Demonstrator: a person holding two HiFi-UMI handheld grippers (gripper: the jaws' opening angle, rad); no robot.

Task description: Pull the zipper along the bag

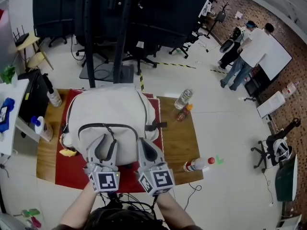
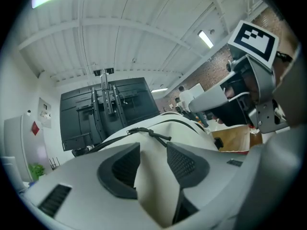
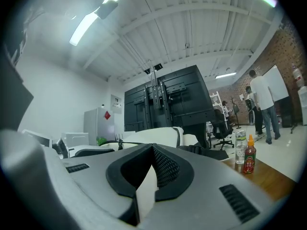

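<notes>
A white backpack [image 1: 112, 111] lies on a red mat [image 1: 67, 172] on the wooden table [image 1: 180, 143]. Its black zipper [image 1: 108, 125] arcs across the near part of the bag. In the left gripper view the black pull cord [image 2: 154, 134] lies on top of the bag [image 2: 192, 128], just beyond the jaws. My left gripper [image 1: 104, 145] [image 2: 152, 152] is open at the bag's near edge, white cloth showing in the gap but not pressed. Beside it my right gripper [image 1: 144, 143] [image 3: 152, 150] is shut, tips against the bag's near side; whether cloth is pinched is unclear.
A water bottle [image 1: 183, 98] and a sauce bottle [image 1: 183, 112] stand right of the bag; another bottle [image 1: 196, 165] lies at the table's near right corner. A spray bottle [image 1: 53, 96] and a blue-capped bottle [image 1: 42, 127] stand at left. A black stand [image 1: 115, 32] rises behind the table.
</notes>
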